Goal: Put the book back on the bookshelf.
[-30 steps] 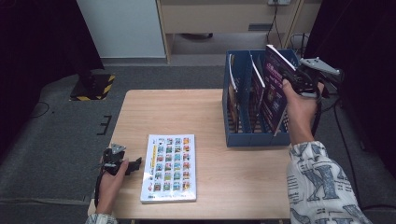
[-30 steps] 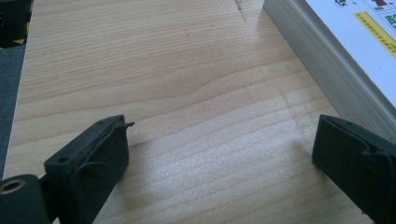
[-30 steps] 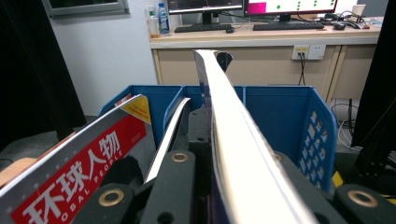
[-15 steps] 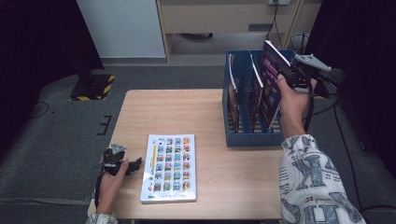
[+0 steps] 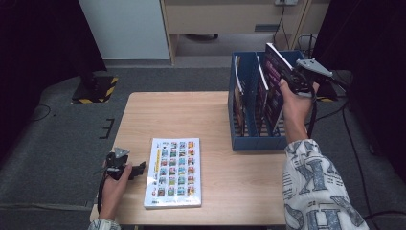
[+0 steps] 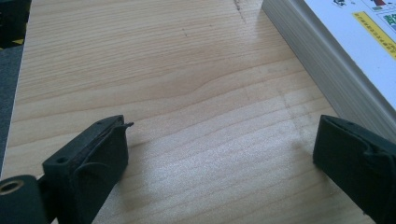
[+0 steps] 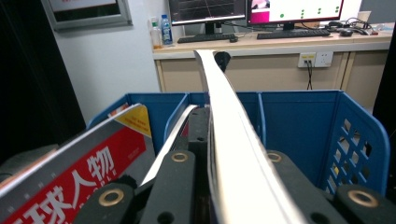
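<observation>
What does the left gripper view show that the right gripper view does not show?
Left gripper view: the left gripper with jaws wide apart over the wooden table, beside the page edges of the thick white book.

Right gripper view: the right gripper shut on a thin book over the blue file rack, a red-covered book, and a desk with monitors.

Both share: black jaws at the bottom and a book.

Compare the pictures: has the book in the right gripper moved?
Yes. The book has sunk lower into the blue rack, held by the right gripper.
</observation>
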### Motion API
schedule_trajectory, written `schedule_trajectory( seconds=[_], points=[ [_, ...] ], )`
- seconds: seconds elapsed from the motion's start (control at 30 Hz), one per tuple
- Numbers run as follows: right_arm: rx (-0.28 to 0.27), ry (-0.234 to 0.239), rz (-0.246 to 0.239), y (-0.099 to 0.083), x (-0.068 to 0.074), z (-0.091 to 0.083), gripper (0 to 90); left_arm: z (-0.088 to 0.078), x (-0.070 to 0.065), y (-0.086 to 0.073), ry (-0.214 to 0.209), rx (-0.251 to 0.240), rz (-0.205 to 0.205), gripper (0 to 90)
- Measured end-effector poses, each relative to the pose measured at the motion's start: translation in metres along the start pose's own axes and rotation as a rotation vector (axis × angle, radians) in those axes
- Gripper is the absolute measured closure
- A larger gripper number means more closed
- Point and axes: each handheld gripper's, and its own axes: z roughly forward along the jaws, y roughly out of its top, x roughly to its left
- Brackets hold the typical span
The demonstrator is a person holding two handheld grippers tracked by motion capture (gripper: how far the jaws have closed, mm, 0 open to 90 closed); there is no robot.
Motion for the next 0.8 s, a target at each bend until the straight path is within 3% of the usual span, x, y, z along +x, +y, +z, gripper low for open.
schedule_trajectory(
  seconds=[0.8],
  points=[
    [-0.005, -0.002, 0.006, -0.038, -0.004, 0.015, 82.4, 0.001, 0.000, 0.001, -0.001, 0.000, 0.002, 2.4]
  ],
)
